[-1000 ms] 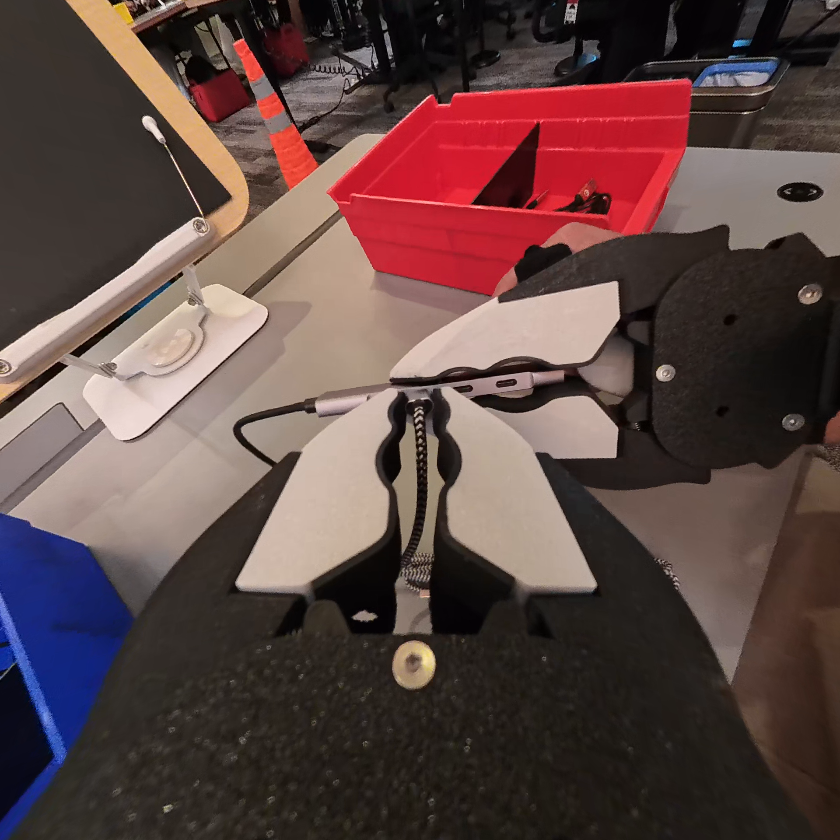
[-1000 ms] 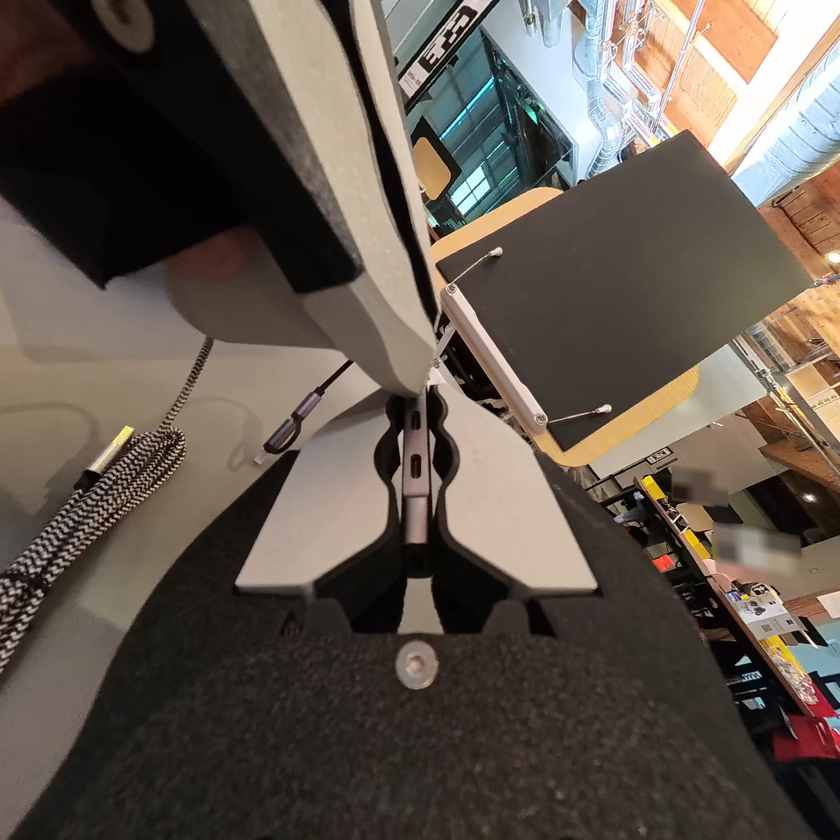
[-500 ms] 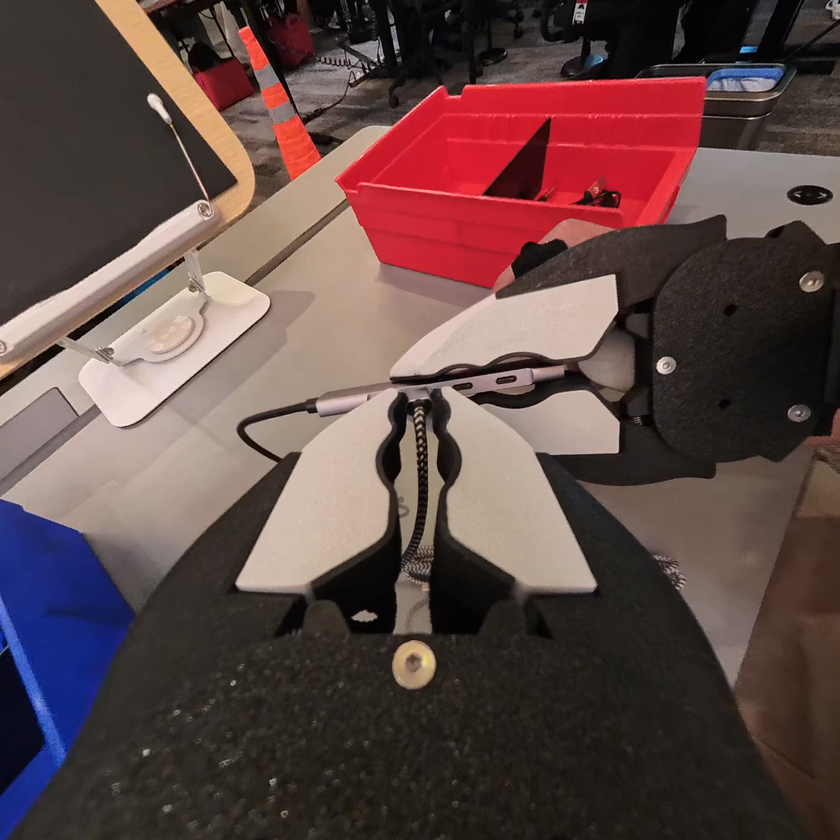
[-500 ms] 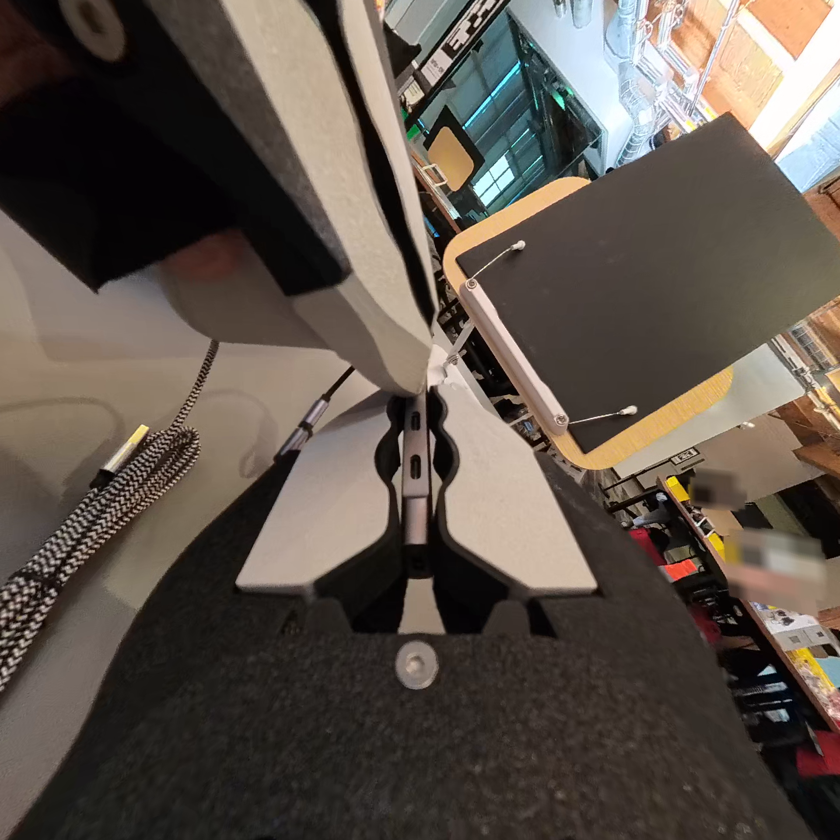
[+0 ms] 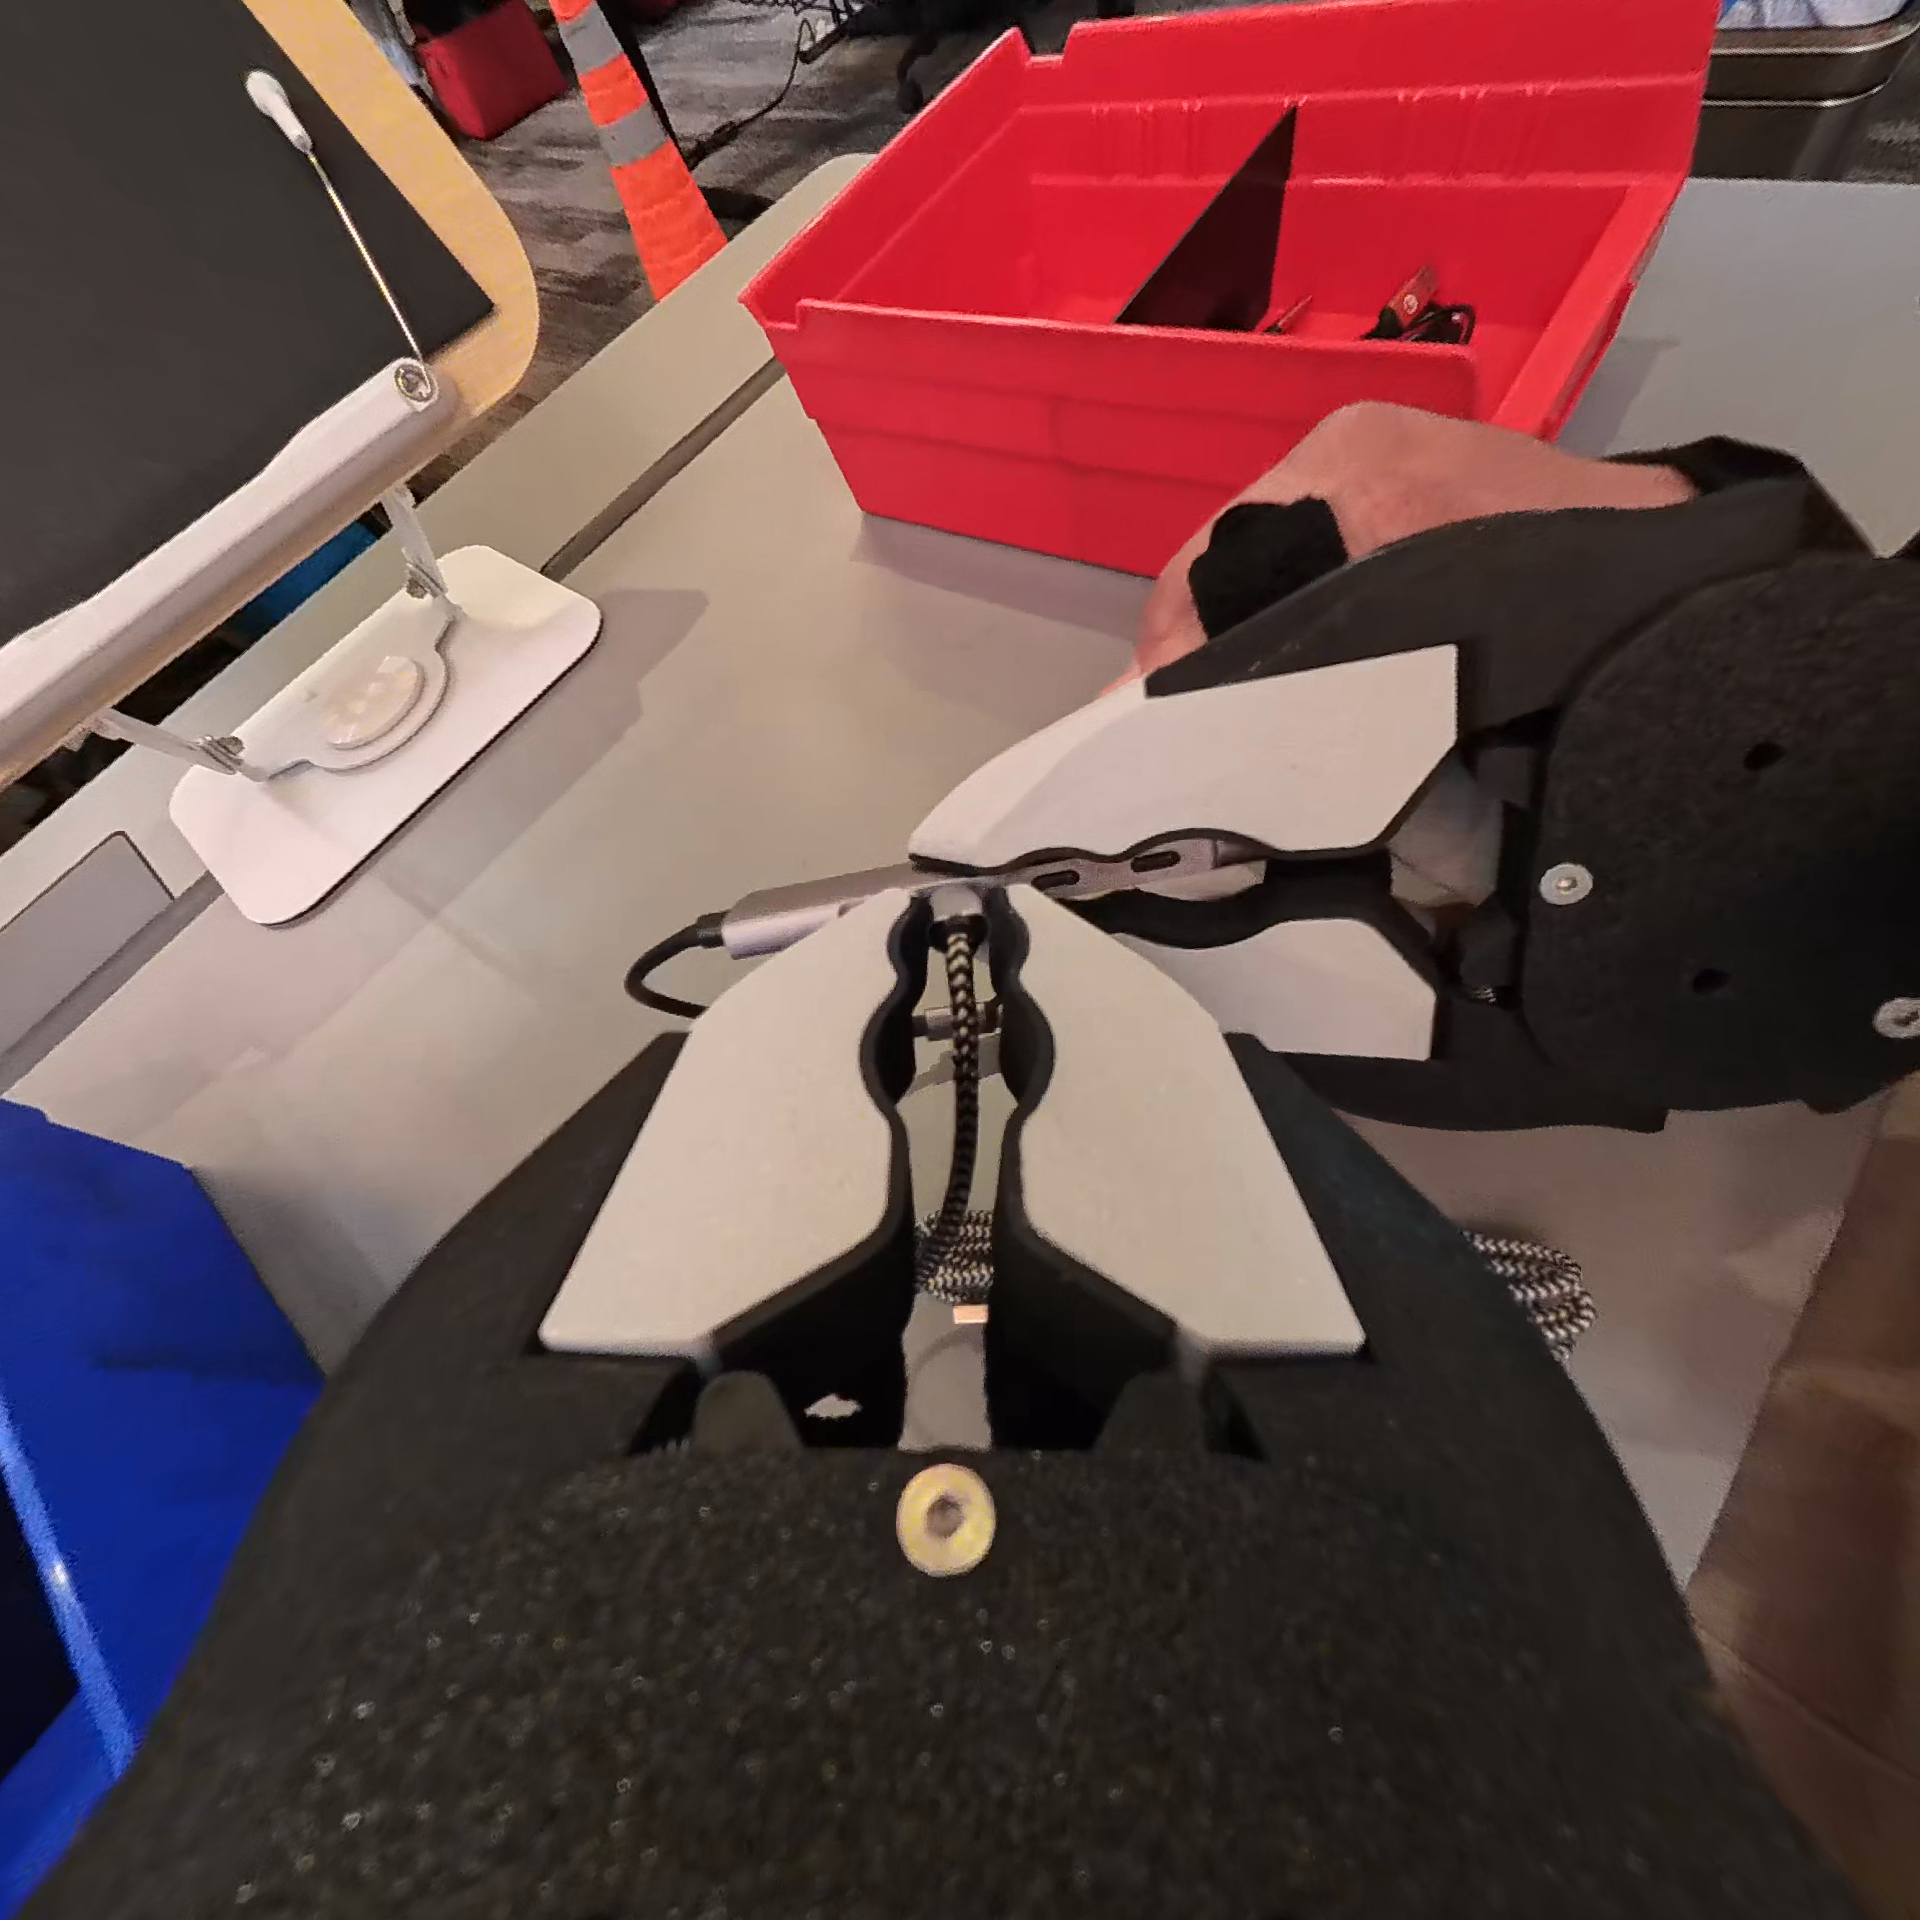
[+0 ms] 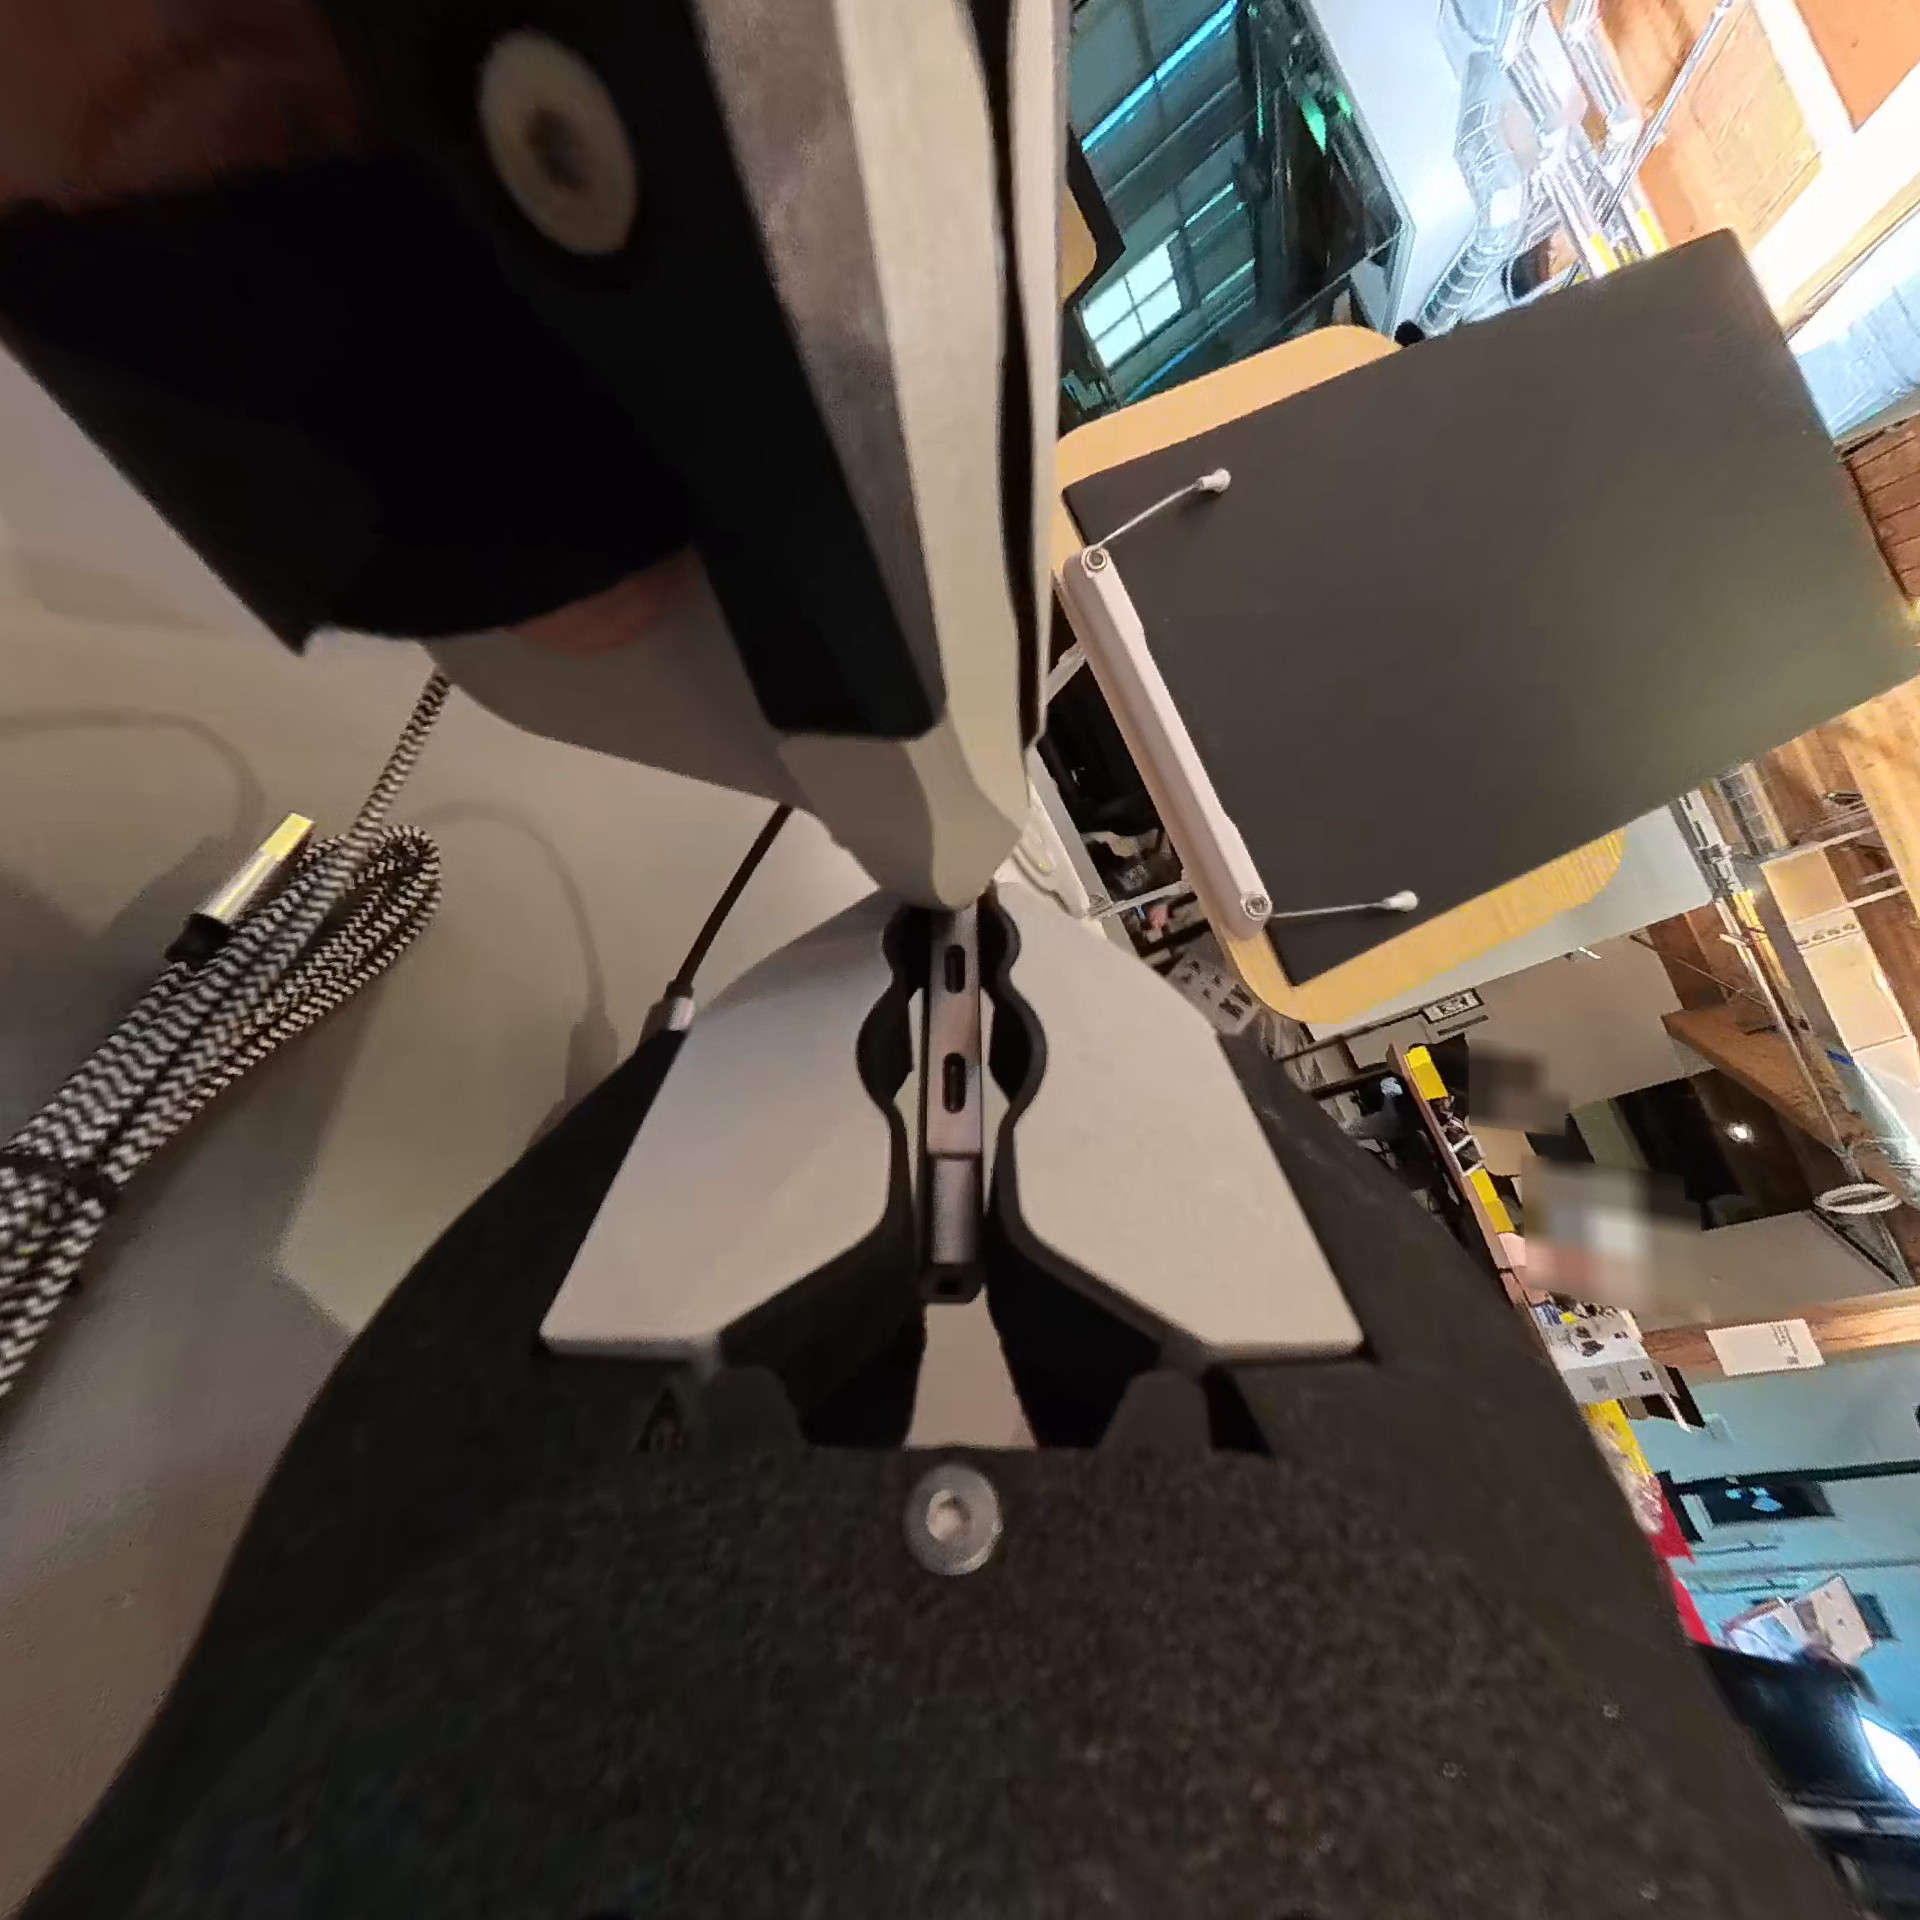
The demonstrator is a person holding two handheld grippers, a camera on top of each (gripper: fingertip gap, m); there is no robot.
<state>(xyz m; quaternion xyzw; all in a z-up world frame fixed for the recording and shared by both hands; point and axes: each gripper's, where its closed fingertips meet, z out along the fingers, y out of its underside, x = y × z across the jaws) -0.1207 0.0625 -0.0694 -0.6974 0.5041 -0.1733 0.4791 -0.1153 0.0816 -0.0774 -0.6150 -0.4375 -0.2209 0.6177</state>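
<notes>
My left gripper (image 5: pixel 956 912) is shut on the plug end of a black-and-white braided cable (image 5: pixel 964 1049). The plug meets the side of a slim grey hub (image 5: pixel 800 902). My right gripper (image 5: pixel 997 878) comes in from the right and is shut on that hub, held level above the table. In the right wrist view the hub (image 6: pixel 954 1060) stands edge-on in my right gripper (image 6: pixel 951 925), its oval ports showing. The left gripper (image 6: pixel 956 883) reaches down onto it from above. The rest of the braided cable (image 6: pixel 239 987) lies coiled on the table at the left. The hub's thin black lead (image 5: pixel 665 971) hangs left.
A red bin (image 5: pixel 1143 436) with a black divider stands behind the grippers. A tilted black board on a white stand (image 5: pixel 384 727) is at the left. A blue bin (image 5: pixel 114 1403) is at the near left. A person's hand (image 5: pixel 1382 488) grips the right gripper. My two grippers' fingertips are within a few centimetres of each other.
Both grippers keep their hold. The pair has shifted a little, and the right gripper has tilted so more of the hand on it shows.
</notes>
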